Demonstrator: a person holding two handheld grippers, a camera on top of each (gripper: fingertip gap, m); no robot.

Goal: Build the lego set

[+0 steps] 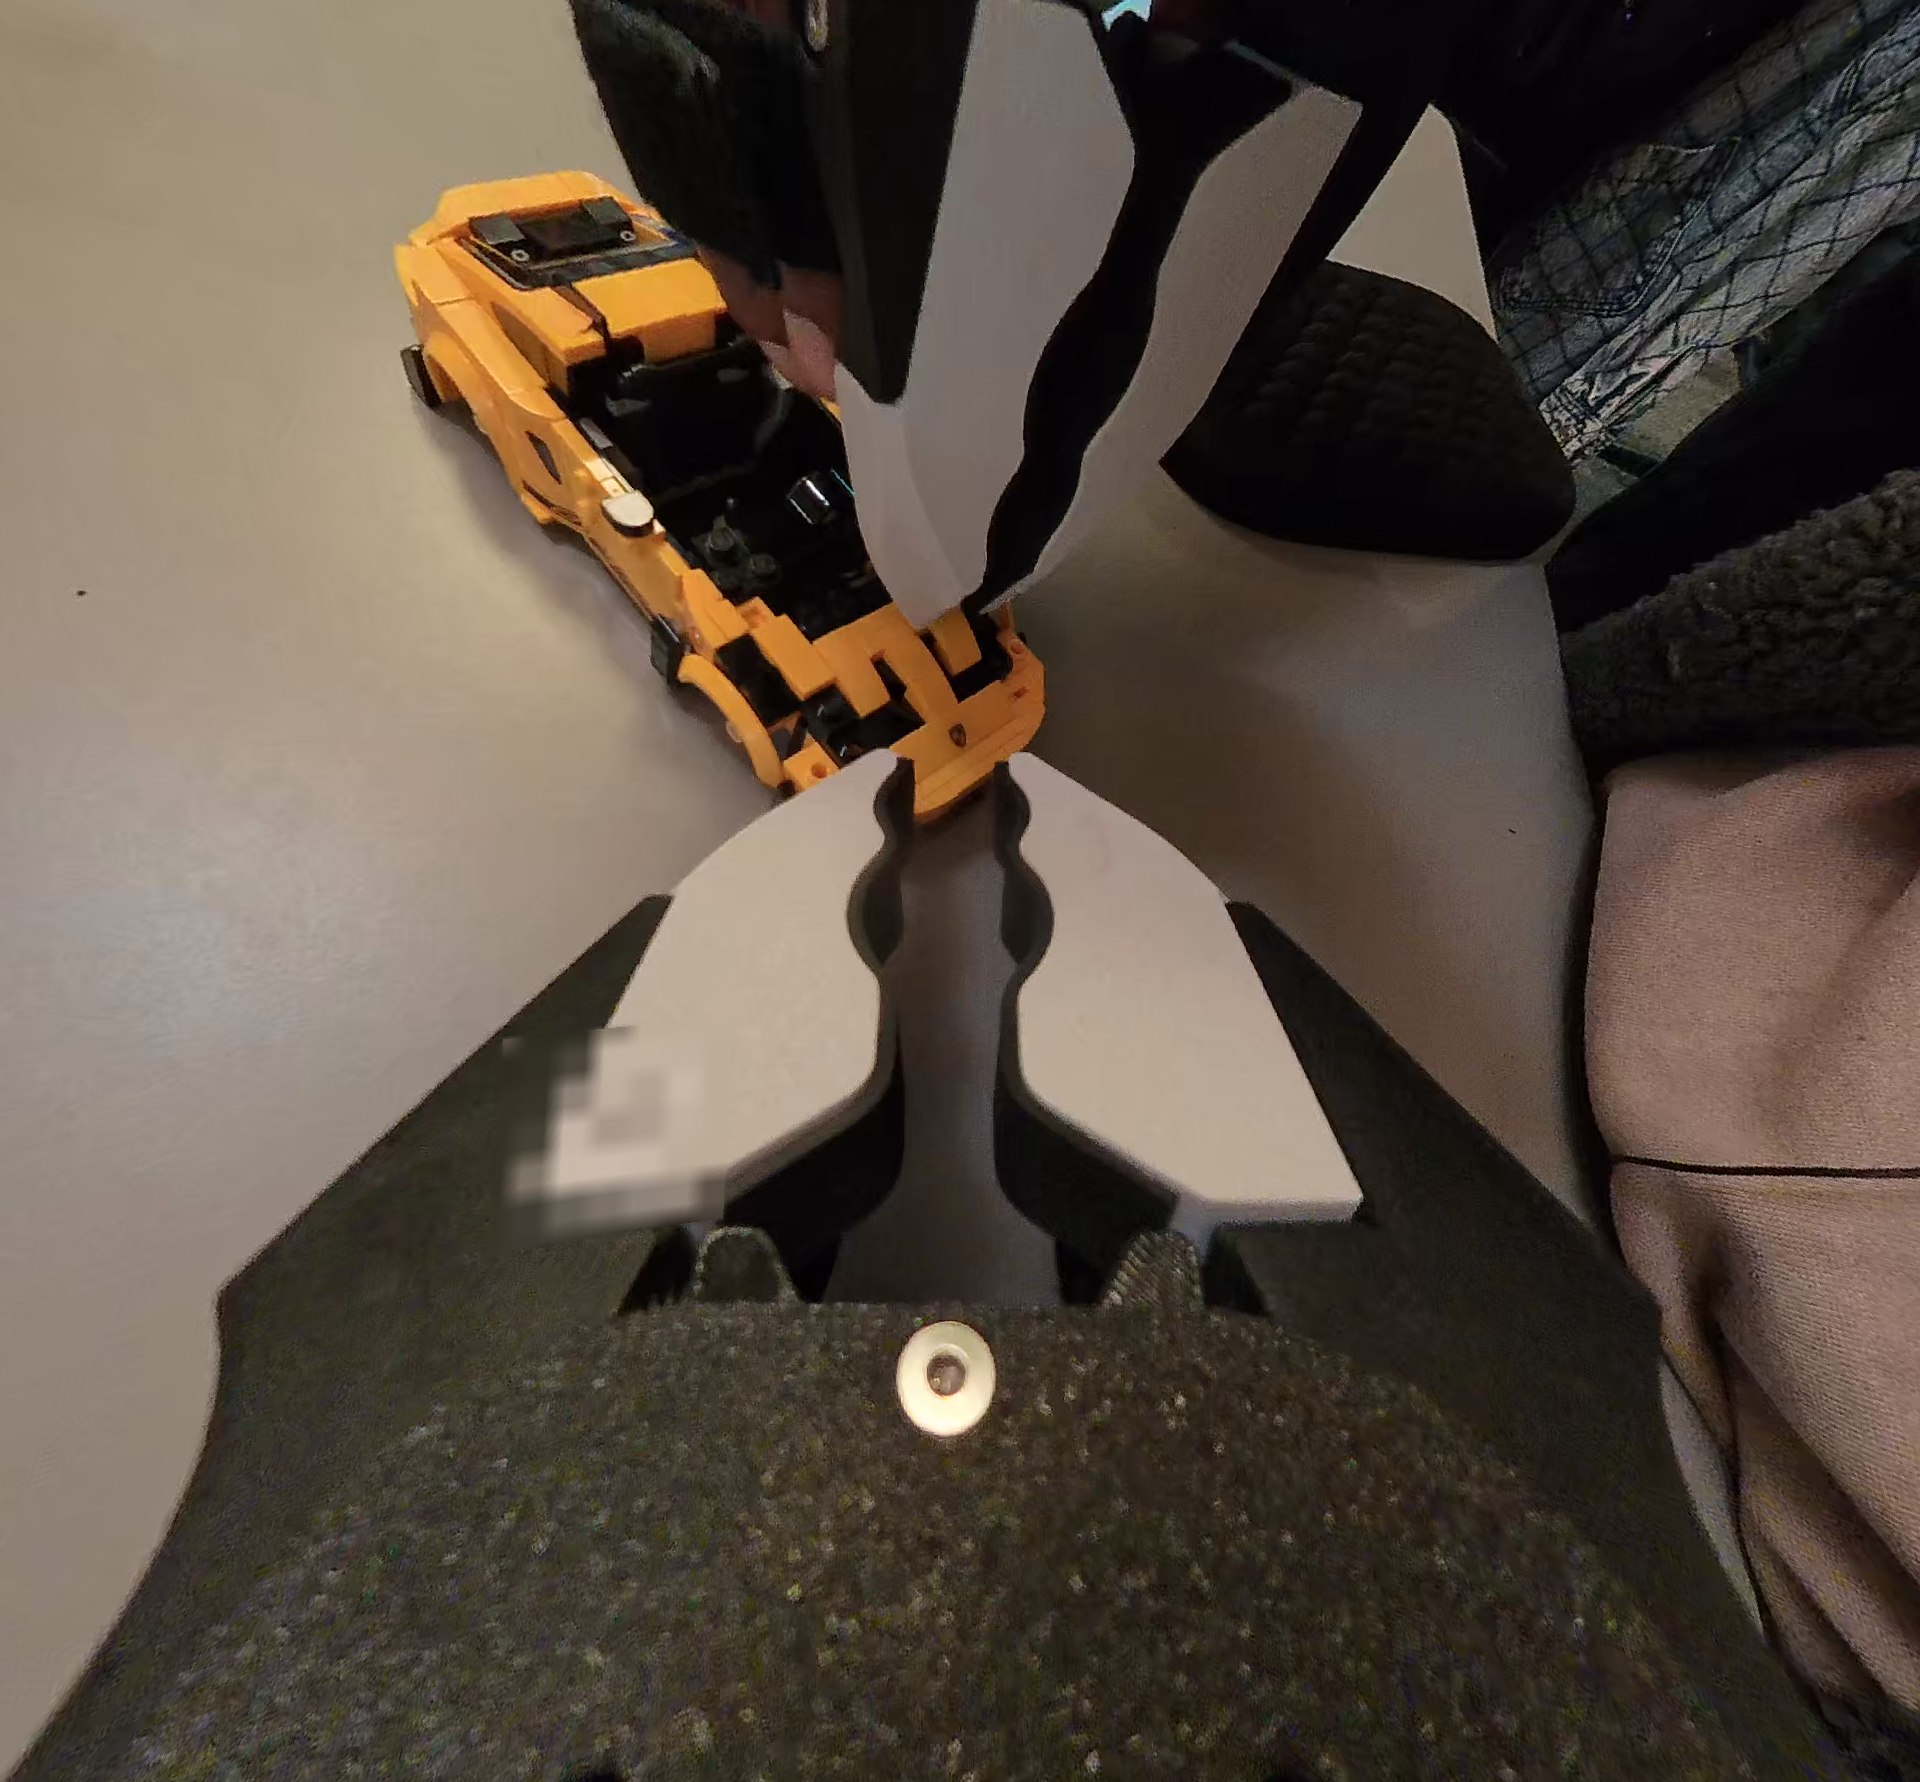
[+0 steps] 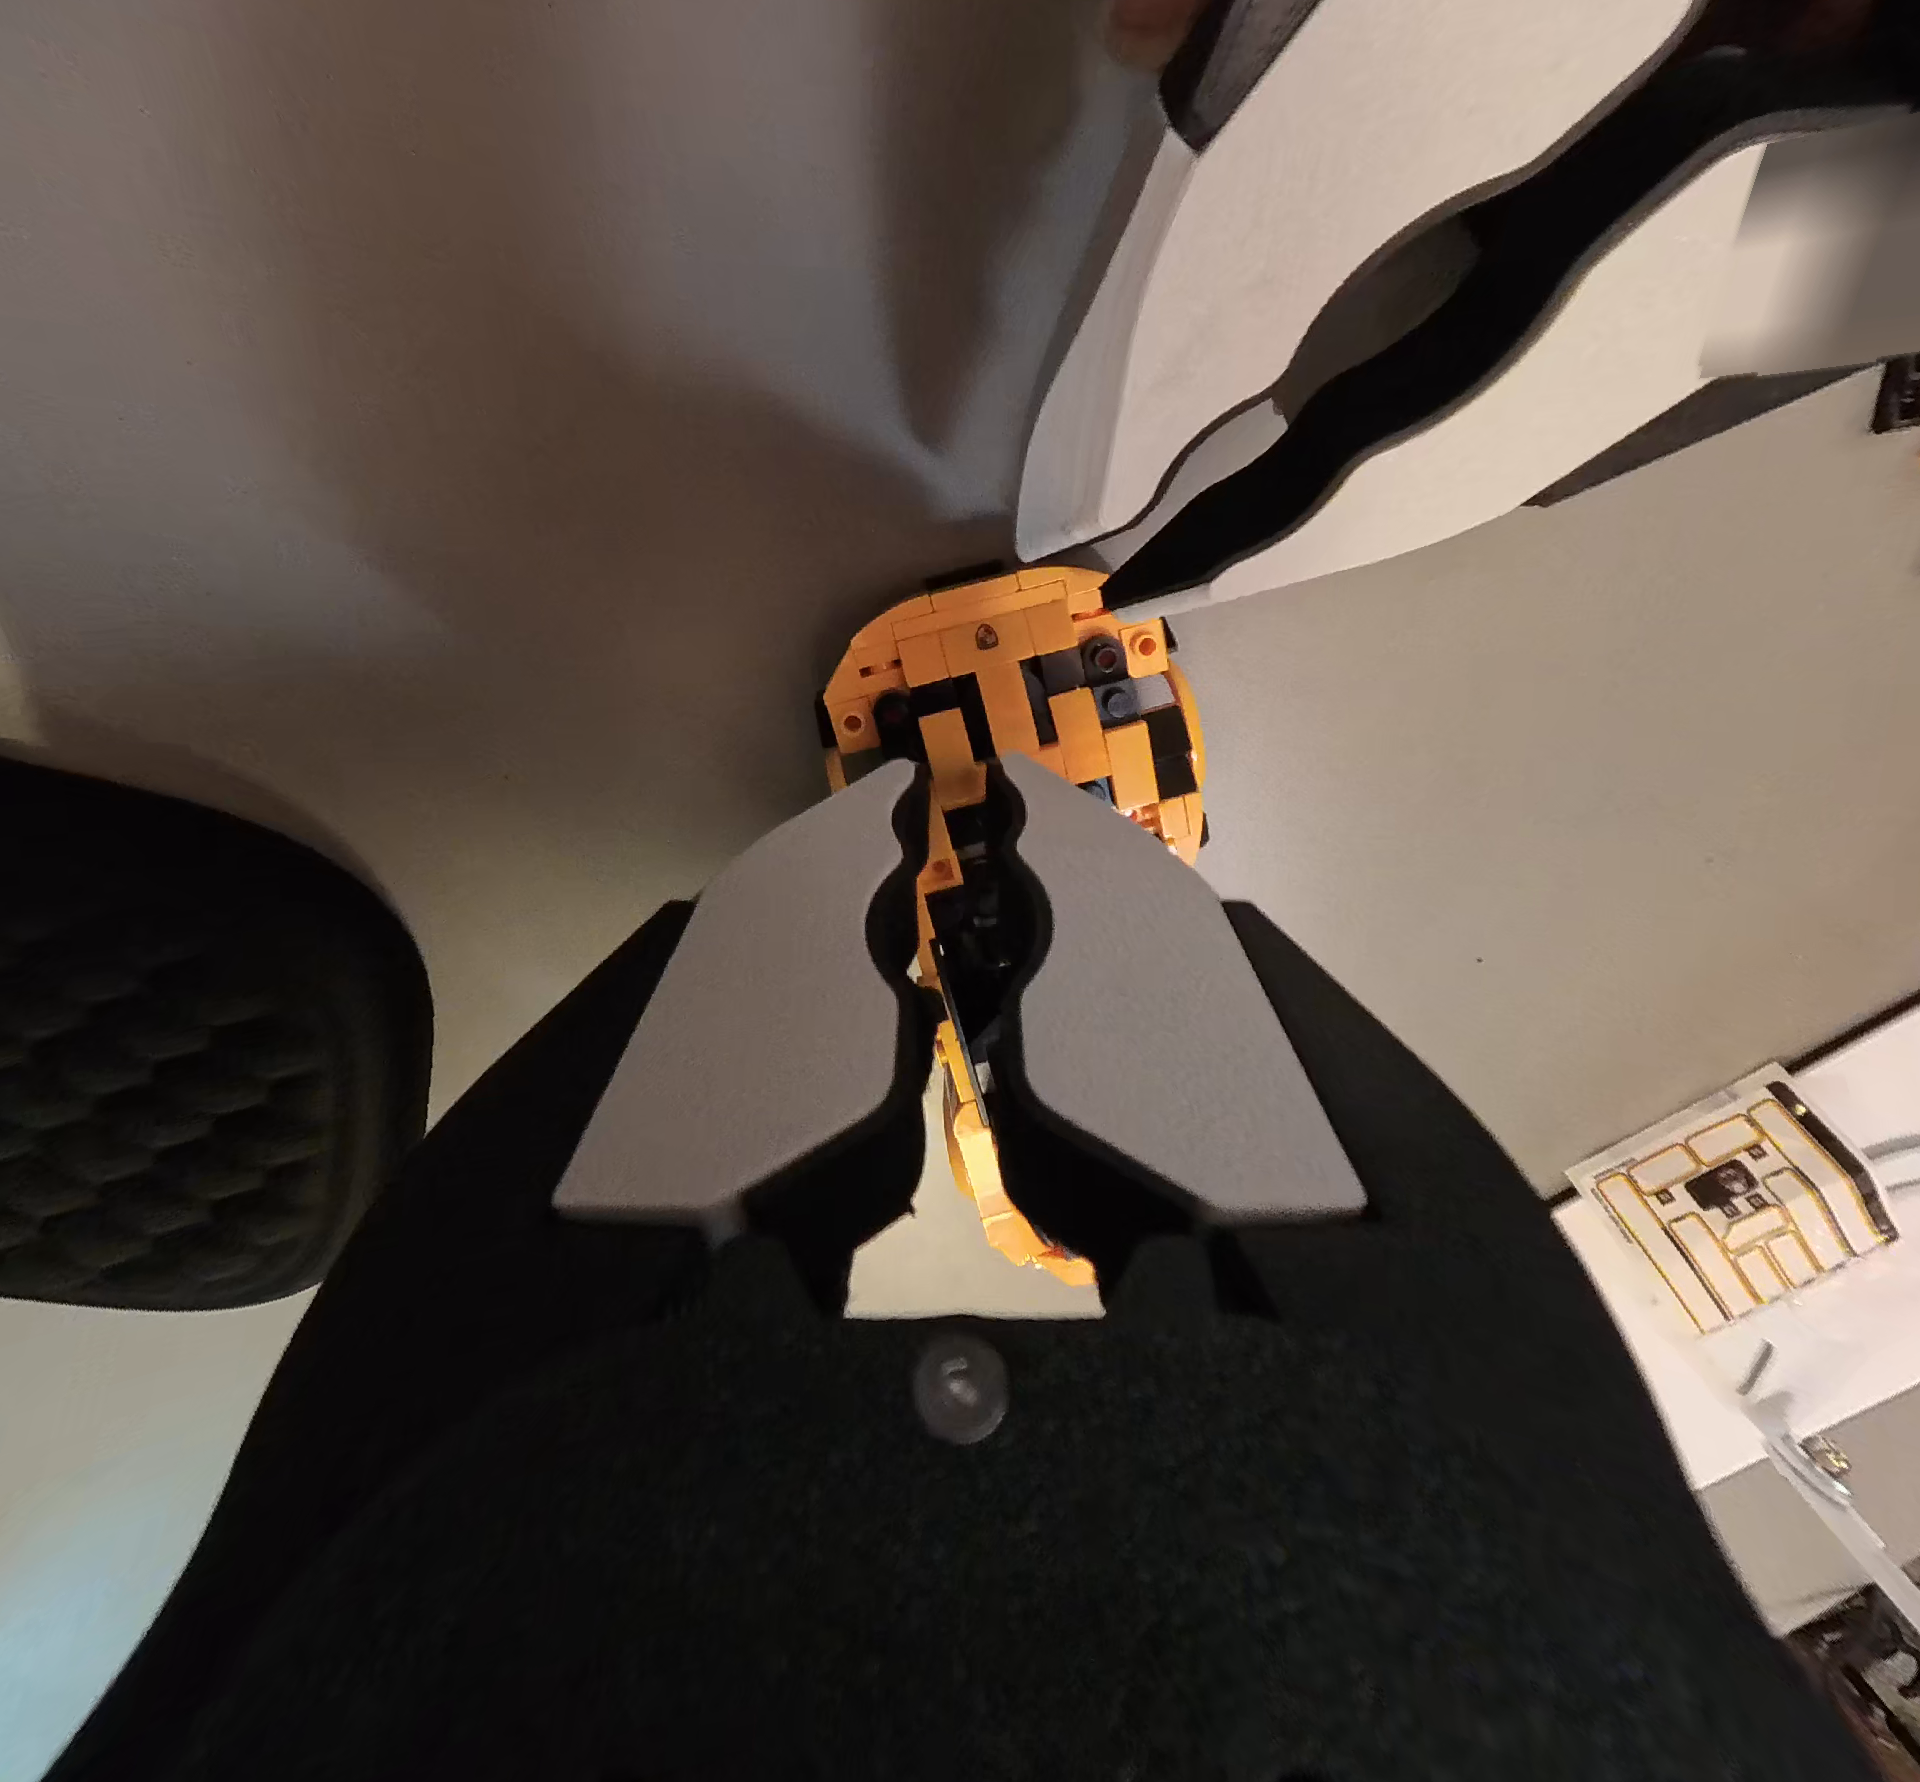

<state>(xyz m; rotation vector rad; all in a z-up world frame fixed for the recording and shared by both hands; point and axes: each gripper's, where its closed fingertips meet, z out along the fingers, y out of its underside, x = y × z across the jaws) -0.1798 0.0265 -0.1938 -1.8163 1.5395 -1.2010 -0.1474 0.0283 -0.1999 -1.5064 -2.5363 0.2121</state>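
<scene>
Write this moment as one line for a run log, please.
left tongs: gripping car nose | right tongs: pressing hood piece | orange car: on table, cabin unroofed

Pale grey desk under warm, soft light.
The desk (image 1: pixel 260 797) runs bare and matte across the left wrist view, shadows pooling softly on it. A black quilted chair seat (image 1: pixel 1371 413) sits past its far edge, a dark fleece (image 1: pixel 1745 620) beside it. In the right wrist view, white printed sheets (image 2: pixel 1745 1202) lie at the desk's right edge.
</scene>
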